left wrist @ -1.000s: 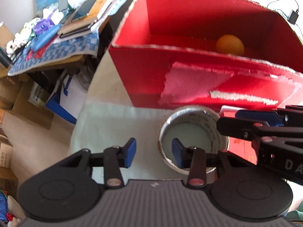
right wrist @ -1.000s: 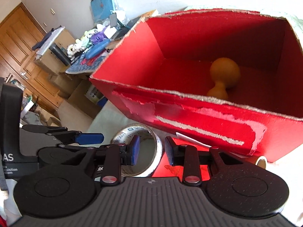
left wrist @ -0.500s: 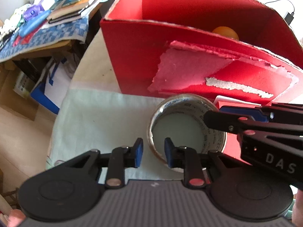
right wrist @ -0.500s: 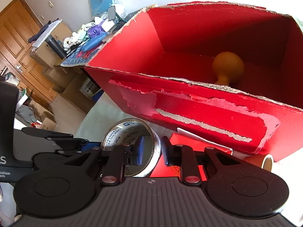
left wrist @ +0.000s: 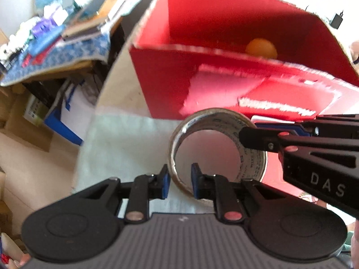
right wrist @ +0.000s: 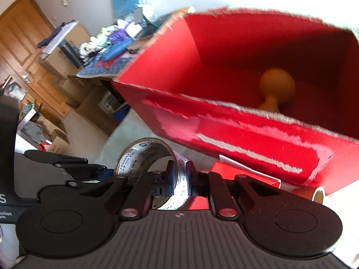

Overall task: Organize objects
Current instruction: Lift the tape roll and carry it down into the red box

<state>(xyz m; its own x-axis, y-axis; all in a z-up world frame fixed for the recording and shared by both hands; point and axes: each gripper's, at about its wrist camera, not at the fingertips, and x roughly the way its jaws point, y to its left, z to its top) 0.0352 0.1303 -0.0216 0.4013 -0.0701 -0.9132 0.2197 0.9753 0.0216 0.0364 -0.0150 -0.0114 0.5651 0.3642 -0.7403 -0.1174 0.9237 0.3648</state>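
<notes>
A roll of tape [left wrist: 221,121] with printed inner core is held by both grippers, lifted off the pale cloth in front of an open red cardboard box [left wrist: 168,83]. My left gripper [left wrist: 179,180] is shut on the roll's near wall. My right gripper [right wrist: 180,178] is shut on the roll's [right wrist: 143,150] other wall; it also shows in the left wrist view at the right [left wrist: 278,132]. An orange rounded object [right wrist: 277,85] lies inside the box [right wrist: 170,116].
A pale cloth [left wrist: 125,148] covers the table under the roll. A flat red packet [right wrist: 235,168] and a small brown roll [right wrist: 314,194] lie by the box's front wall. A cluttered side table [left wrist: 51,47] and cardboard boxes [right wrist: 56,143] stand to the left.
Both grippers have closed onto the tape roll's walls. The roll has risen off the cloth and tilted up, and both views are blurred by motion.
</notes>
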